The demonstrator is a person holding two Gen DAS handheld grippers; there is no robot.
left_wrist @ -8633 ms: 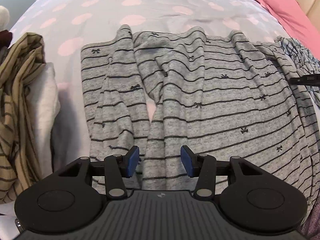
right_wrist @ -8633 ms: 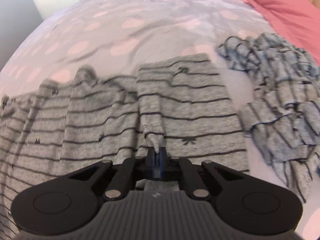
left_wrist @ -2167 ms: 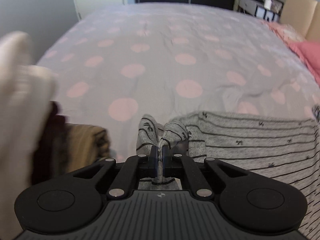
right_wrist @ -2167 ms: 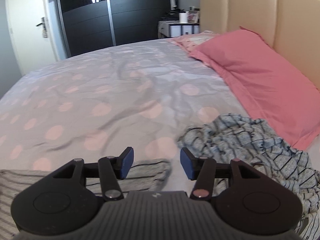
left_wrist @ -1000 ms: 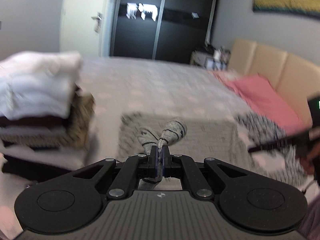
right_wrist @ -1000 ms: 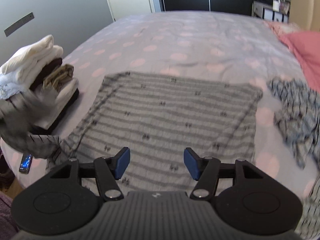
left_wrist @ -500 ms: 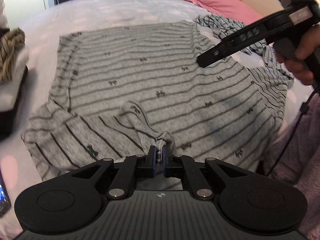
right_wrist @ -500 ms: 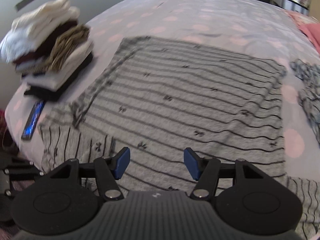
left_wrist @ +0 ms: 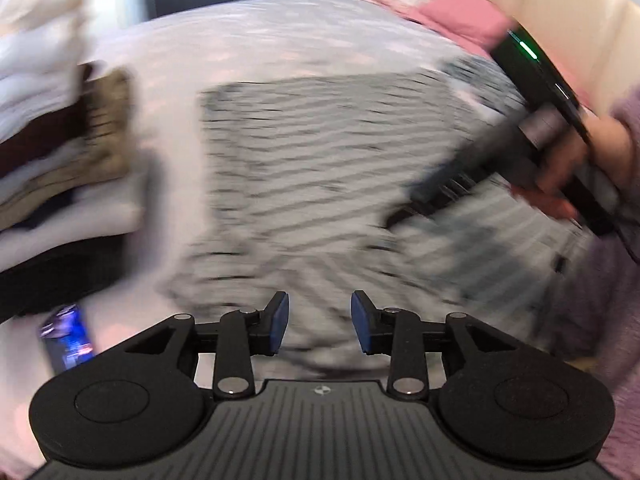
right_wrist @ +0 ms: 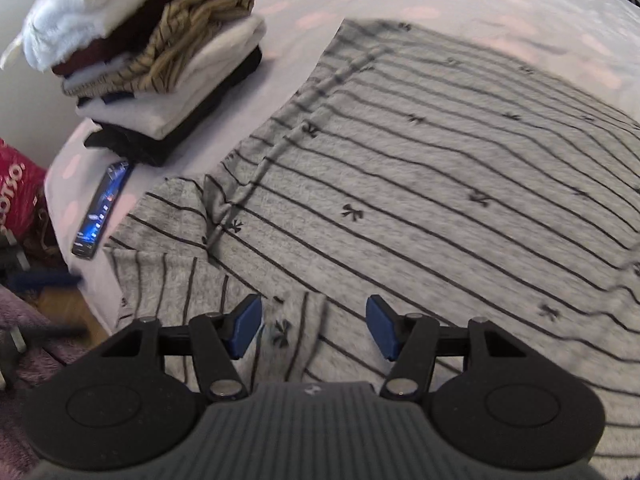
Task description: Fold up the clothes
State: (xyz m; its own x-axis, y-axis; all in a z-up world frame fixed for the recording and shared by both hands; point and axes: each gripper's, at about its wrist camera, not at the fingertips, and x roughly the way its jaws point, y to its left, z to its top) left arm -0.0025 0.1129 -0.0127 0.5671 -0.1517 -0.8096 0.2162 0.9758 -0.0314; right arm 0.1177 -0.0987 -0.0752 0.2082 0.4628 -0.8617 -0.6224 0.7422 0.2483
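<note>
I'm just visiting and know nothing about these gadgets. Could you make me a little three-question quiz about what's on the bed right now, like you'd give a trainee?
1. True or false: the left gripper is clamped on the grey striped top.
2. What lies on the bed just in front of the stack of folded clothes? A) a phone B) a book C) a shoe
3. Fill in: the small dark motifs between the top's stripes are ____.

Key
1. False. Its jaws have just been opening and nothing is pinched between them; the right gripper is open too.
2. A, the phone with a lit screen.
3. Bows.
</note>
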